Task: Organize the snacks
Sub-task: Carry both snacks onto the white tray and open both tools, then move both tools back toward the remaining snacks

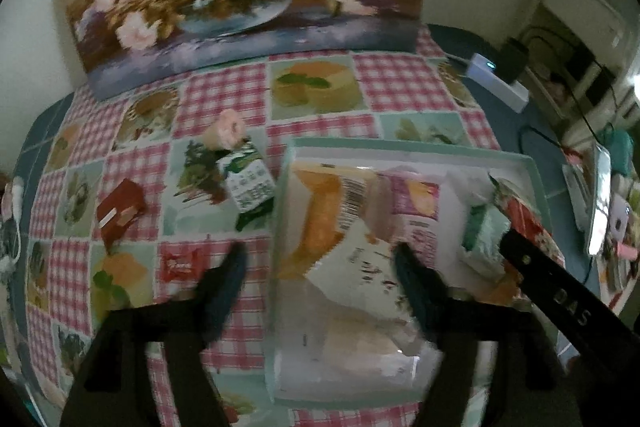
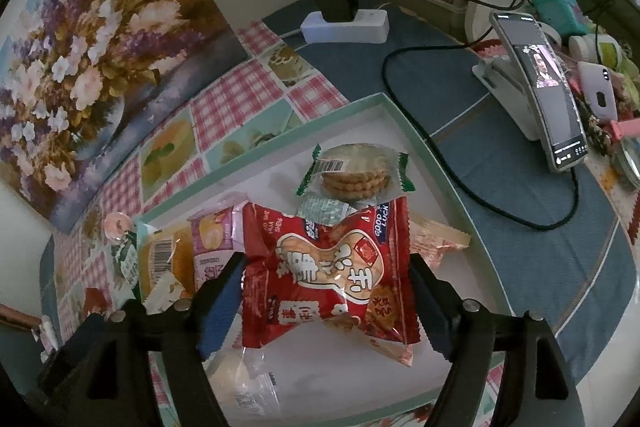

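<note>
Mint-green rim, white inside: that tray [image 2: 416, 131] is the landmark here, sitting on the checked tablecloth [image 1: 396, 83]. Right in the middle of the tray lies the red snack bag [image 2: 326, 275], with the right gripper [image 2: 326, 297] straddling it, jaws released, pads just beside the bag's edges and not squeezing. Behind it in the tray there's a pack of round biscuits [image 2: 354, 169]. On the tray's left side sits an orange cake pack [image 1: 320, 215]. The left gripper [image 1: 320, 283] hangs over the tray's left edge, jaws spread wide, gripping nothing. Left of the tray, still out on the cloth: a green-and-white packet [image 1: 250, 183] and a small red box [image 1: 120, 211].
</note>
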Action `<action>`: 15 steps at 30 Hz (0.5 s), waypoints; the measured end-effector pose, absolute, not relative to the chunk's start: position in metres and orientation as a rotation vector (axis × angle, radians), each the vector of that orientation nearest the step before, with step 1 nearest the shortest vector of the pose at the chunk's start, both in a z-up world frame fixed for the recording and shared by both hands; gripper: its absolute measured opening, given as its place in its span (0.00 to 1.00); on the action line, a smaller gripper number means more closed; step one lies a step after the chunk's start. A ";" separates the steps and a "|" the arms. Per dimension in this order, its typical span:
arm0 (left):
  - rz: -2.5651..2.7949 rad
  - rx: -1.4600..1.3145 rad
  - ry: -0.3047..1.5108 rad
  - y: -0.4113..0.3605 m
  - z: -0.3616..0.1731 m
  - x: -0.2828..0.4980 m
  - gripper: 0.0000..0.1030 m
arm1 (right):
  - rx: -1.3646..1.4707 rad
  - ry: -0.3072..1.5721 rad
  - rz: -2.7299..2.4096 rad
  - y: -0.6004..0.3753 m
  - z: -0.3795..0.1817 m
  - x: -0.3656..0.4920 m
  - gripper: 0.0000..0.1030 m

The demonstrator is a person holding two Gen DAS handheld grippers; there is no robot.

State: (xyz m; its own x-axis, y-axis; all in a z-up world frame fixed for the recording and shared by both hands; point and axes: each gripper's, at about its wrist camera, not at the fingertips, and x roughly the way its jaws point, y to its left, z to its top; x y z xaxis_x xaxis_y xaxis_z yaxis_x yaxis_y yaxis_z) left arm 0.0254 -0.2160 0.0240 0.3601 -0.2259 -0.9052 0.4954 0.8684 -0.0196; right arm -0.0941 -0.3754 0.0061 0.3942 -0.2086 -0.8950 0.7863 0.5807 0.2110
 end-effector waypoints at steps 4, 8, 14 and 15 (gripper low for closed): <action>-0.423 0.229 1.111 -0.201 0.025 0.037 0.88 | 0.678 0.953 -0.693 -0.373 0.008 -0.092 0.89; -0.378 0.183 1.130 -0.186 0.022 0.048 0.88 | 0.648 0.944 -0.673 -0.368 0.010 -0.088 0.89; -0.279 0.125 1.141 -0.156 0.018 0.067 0.89 | 0.597 0.939 -0.659 -0.361 0.013 -0.082 1.00; -0.263 0.121 1.140 -0.151 0.019 0.071 0.89 | 0.591 0.938 -0.657 -0.359 0.013 -0.081 1.00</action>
